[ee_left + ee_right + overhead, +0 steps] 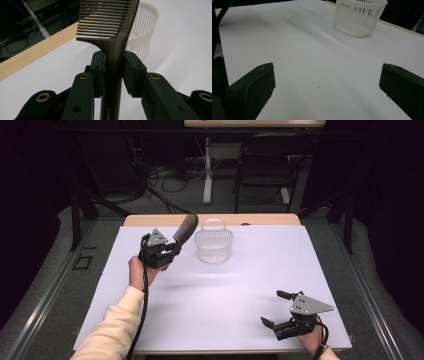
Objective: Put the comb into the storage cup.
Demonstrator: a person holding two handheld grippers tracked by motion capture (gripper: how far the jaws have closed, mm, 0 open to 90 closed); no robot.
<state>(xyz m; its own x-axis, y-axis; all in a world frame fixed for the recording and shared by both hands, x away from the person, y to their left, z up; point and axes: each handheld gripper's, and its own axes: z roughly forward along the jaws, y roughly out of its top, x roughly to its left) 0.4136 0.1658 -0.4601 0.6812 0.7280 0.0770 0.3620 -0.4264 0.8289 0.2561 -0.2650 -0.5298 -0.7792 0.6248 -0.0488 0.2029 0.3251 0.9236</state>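
We hold the comb [112, 47] by its handle in our left gripper [167, 251], the jaws pinched on it, its long axis running up and away with the teeth end leaning toward the basket [213, 245]. The basket sits just to the right of the comb's tip (near, not touching), so the left hand is the nearer one. Our right gripper [275, 309] rests wide apart and empty near the table's [240, 285] front edge.
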